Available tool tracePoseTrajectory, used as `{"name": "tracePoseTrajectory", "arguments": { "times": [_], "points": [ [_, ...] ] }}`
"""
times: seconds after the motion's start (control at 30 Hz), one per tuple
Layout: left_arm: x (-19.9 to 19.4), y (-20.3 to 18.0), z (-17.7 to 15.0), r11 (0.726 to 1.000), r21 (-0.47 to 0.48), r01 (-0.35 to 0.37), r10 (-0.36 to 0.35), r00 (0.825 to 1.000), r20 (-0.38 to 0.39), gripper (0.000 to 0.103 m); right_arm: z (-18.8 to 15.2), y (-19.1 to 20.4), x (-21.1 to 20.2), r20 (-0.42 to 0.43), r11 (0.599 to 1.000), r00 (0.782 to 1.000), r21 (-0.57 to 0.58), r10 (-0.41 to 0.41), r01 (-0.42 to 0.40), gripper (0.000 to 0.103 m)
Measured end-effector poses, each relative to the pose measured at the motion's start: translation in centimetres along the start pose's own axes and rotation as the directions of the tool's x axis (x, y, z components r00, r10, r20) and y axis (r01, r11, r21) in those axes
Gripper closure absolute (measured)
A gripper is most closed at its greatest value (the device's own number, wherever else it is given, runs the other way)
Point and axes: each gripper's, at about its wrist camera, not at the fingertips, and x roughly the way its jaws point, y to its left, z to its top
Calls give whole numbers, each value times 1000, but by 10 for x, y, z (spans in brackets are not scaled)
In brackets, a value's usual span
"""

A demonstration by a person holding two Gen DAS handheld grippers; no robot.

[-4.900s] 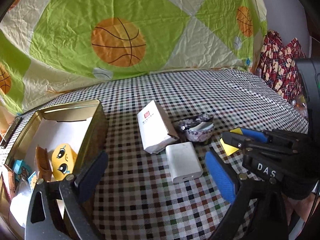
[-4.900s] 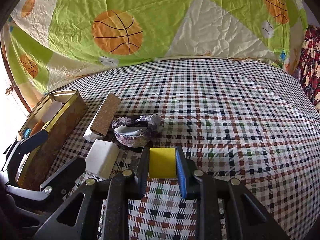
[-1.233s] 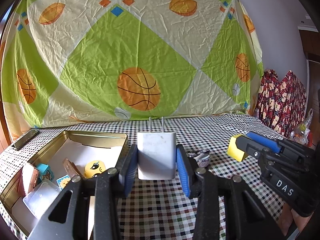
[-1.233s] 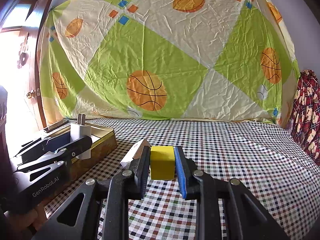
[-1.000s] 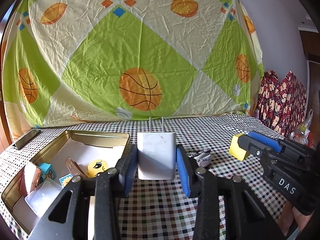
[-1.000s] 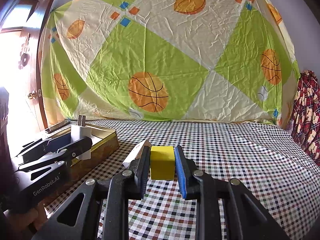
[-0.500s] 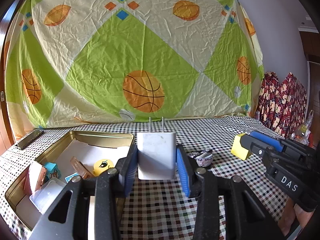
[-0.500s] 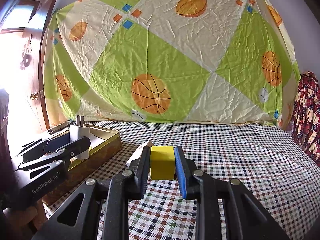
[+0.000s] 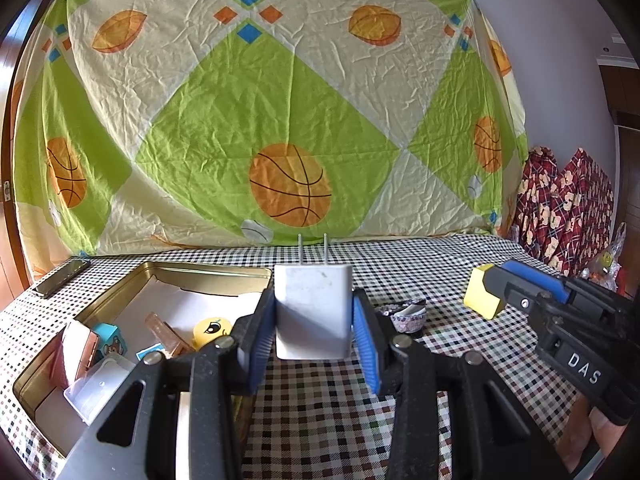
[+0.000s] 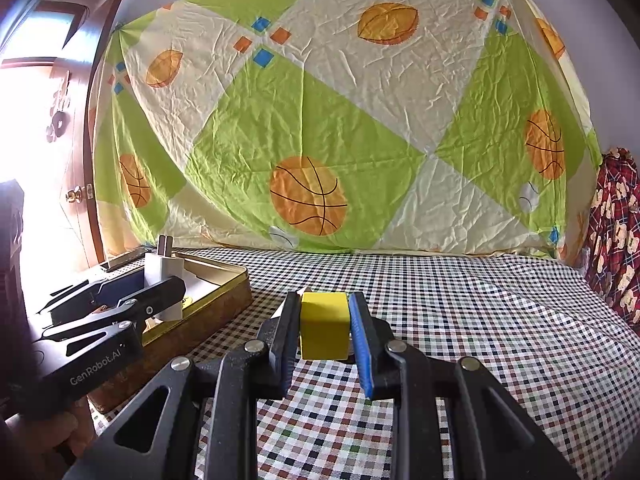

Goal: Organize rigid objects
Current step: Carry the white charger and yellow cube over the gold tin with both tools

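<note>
The left gripper (image 9: 313,330) clamps a white two-pronged plug charger (image 9: 312,310) (prongs up) just right of the open gold metal tin (image 9: 120,294); farther right, the right gripper (image 10: 325,334) pinches a yellow foam cube (image 10: 323,330).

Bright daylight, blown-out glare at the doorway (image 10: 36,200), fisheye-bent dark corners.

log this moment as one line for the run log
left gripper: shut on charger | right gripper: shut on yellow block | tin: open, partly filled
</note>
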Motion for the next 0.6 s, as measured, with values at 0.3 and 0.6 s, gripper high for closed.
{"name": "tracePoseTrajectory", "arguments": {
  "times": [0.3,0.6],
  "points": [
    [-5,2,-1,1000,-3,-8,8,1000,8,66,0,5,-4,18,1000,1000,-11,23,-23,76],
    [-9,8,-2,1000,-15,-13,13,1000,9,66,0,12,-6,29,999,999,-15,45,-45,76]
  ]
}}
